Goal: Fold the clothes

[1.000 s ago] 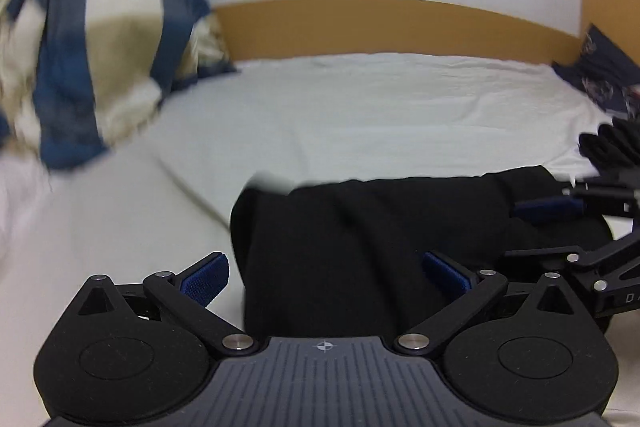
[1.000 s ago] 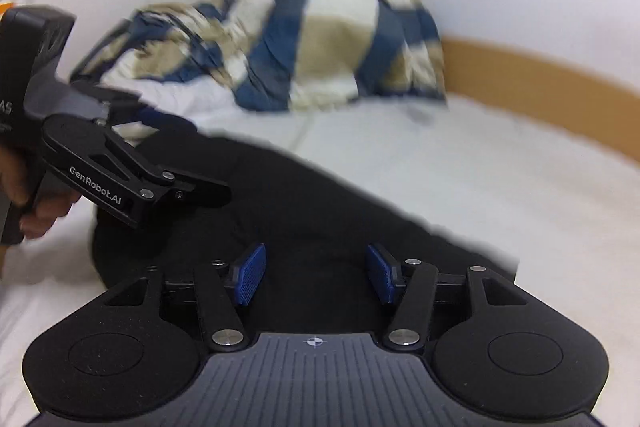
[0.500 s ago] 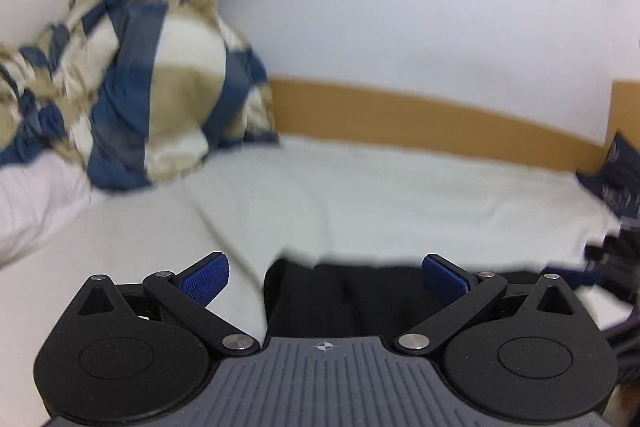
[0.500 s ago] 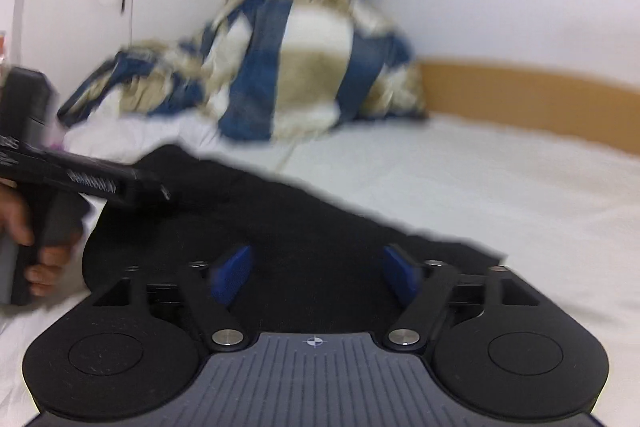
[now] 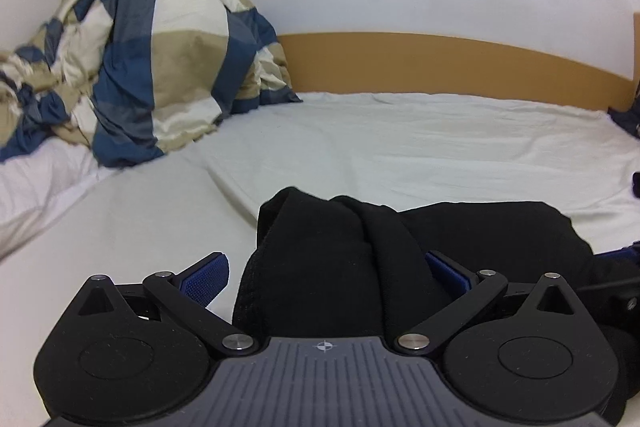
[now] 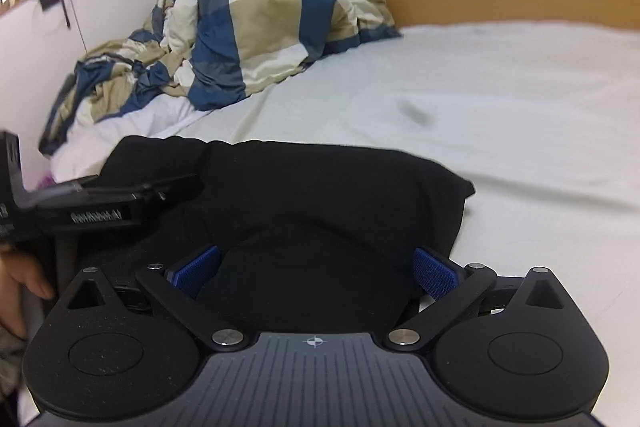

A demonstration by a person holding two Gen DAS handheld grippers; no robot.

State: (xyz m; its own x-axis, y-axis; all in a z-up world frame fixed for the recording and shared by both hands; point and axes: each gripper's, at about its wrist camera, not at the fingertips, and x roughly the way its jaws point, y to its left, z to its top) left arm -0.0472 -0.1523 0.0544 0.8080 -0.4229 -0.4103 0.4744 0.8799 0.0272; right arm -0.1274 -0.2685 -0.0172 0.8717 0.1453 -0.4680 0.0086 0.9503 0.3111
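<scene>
A black garment (image 5: pixel 460 239) lies bunched on the white bed sheet (image 5: pixel 400 147). My left gripper (image 5: pixel 326 273) is open, and a raised fold of the cloth stands between its blue pads (image 5: pixel 208 277) without being pressed. In the right wrist view the same garment (image 6: pixel 320 195) spreads wider and flatter. My right gripper (image 6: pixel 316 267) is low over its near edge, jaws opening wide, with black cloth lying between the pads (image 6: pixel 434 271) and not squeezed. The left gripper (image 6: pixel 120 203) shows at the left there, held by a hand (image 6: pixel 20 279).
A blue, beige and white checked duvet (image 5: pixel 160 67) is heaped at the back left on a white pillow (image 5: pixel 36 183). An orange board (image 5: pixel 460 63) runs along the white wall. A dark item (image 5: pixel 628 115) lies at the far right edge. Bare sheet stretches beyond the garment.
The right jaws have spread from narrow to wide. The left view swung up toward the wall, then dipped back onto the garment, which now stands bunched between its fingers.
</scene>
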